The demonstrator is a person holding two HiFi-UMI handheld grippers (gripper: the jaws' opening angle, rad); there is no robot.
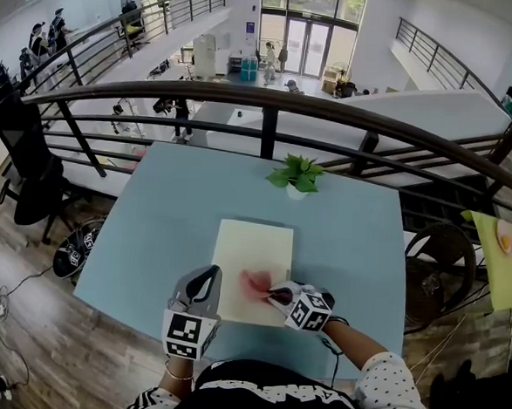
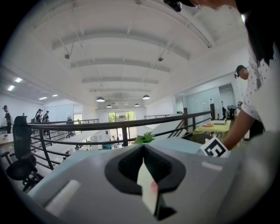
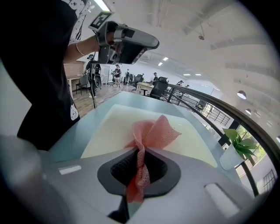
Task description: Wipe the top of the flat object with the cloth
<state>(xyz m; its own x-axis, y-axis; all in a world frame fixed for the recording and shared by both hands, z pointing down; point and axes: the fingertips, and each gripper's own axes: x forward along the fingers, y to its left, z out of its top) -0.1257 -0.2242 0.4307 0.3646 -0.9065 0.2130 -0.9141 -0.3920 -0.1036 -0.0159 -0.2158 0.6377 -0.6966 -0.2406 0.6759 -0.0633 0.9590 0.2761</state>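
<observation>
A cream flat board (image 1: 251,251) lies on the light blue table (image 1: 168,211), near its front edge. On the board's near right part rests a pink cloth (image 1: 256,283), and my right gripper (image 1: 272,292) is shut on it from the right. In the right gripper view the cloth (image 3: 153,131) is pinched into a twist between the jaws (image 3: 141,153) and fans out onto the board (image 3: 118,127). My left gripper (image 1: 205,279) hovers at the board's near left edge with its jaws together and nothing between them (image 2: 144,162).
A small potted plant (image 1: 296,176) stands at the table's far edge, just beyond the board. A dark metal railing (image 1: 272,100) runs behind the table. A yellow-green table (image 1: 506,260) with items stands to the right, an office chair (image 1: 23,165) to the left.
</observation>
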